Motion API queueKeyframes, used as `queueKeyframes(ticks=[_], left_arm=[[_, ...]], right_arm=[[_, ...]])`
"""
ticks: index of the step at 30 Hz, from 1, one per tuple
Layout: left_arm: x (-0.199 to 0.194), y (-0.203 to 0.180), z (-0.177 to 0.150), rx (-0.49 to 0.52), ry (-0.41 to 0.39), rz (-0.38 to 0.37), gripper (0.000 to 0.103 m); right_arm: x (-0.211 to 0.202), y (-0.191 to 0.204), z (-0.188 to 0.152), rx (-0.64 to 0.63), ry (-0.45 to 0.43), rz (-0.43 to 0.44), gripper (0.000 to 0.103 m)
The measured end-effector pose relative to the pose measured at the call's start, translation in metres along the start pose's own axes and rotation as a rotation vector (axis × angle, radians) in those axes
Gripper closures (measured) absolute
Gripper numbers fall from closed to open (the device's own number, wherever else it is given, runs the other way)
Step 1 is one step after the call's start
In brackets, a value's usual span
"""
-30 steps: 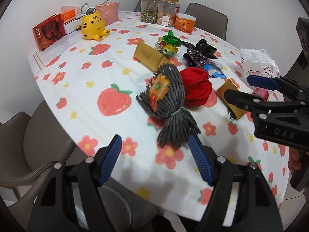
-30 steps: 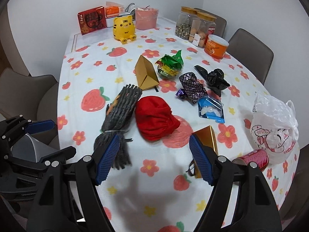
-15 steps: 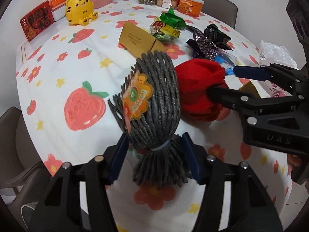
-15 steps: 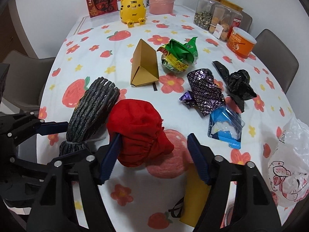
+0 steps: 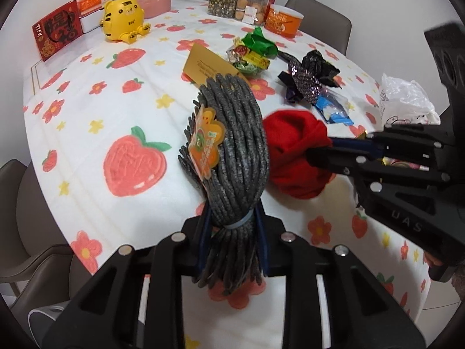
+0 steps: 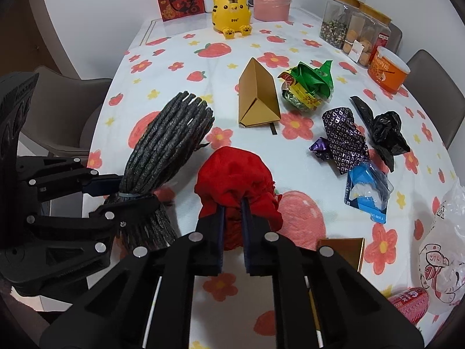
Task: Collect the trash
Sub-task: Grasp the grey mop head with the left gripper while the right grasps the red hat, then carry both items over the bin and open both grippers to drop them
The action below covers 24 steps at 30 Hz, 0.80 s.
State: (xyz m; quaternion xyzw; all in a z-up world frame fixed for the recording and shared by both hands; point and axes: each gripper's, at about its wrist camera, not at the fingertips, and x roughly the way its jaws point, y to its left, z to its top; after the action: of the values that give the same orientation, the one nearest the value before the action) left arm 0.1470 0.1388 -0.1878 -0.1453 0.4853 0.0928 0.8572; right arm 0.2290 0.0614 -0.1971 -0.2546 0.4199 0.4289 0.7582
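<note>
A grey corded bundle (image 5: 235, 145) with an orange label lies on the flowered tablecloth (image 5: 116, 93). My left gripper (image 5: 232, 218) is shut on its tied neck by the blue band. The same grey bundle (image 6: 171, 139) shows in the right wrist view with the left gripper (image 6: 128, 195) clamped on it from the left. Beside it sits a crumpled red cloth wad (image 6: 232, 171). My right gripper (image 6: 232, 206) is shut on its near edge, pinching the fabric. From the left wrist view the right gripper (image 5: 319, 148) bites into the red wad (image 5: 293, 151) from the right.
Further back lie a gold triangular box (image 6: 258, 99), a green foil wrapper (image 6: 308, 87), a purple wrapper (image 6: 343, 139), a black bag (image 6: 386, 131) and a blue packet (image 6: 366, 192). A white plastic bag (image 6: 441, 250) and red can (image 6: 412, 302) sit at the right. Chairs ring the table.
Both grippers came down and forward onto the table. The left jaws shut on the grey bundle's neck and the right jaws shut on the red wad.
</note>
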Motion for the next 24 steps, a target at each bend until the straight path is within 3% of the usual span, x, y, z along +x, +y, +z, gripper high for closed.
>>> queueKeyframes(ticks=[7, 13, 24], left_arm=[[-0.039, 0.019, -0.011, -0.031, -0.057, 0.021, 0.076], [-0.081, 0.046, -0.035, -0.087, -0.100, 0.057, 0.076], [-0.170, 0.127, -0.133, -0.268, -0.125, 0.214, 0.076]], right_arm=[[-0.026, 0.032, -0.007, -0.008, -0.021, 0.010, 0.094], [-0.049, 0.081, -0.012, -0.038, -0.045, 0.052, 0.094], [-0.061, 0.213, -0.007, -0.213, -0.071, 0.229, 0.094]])
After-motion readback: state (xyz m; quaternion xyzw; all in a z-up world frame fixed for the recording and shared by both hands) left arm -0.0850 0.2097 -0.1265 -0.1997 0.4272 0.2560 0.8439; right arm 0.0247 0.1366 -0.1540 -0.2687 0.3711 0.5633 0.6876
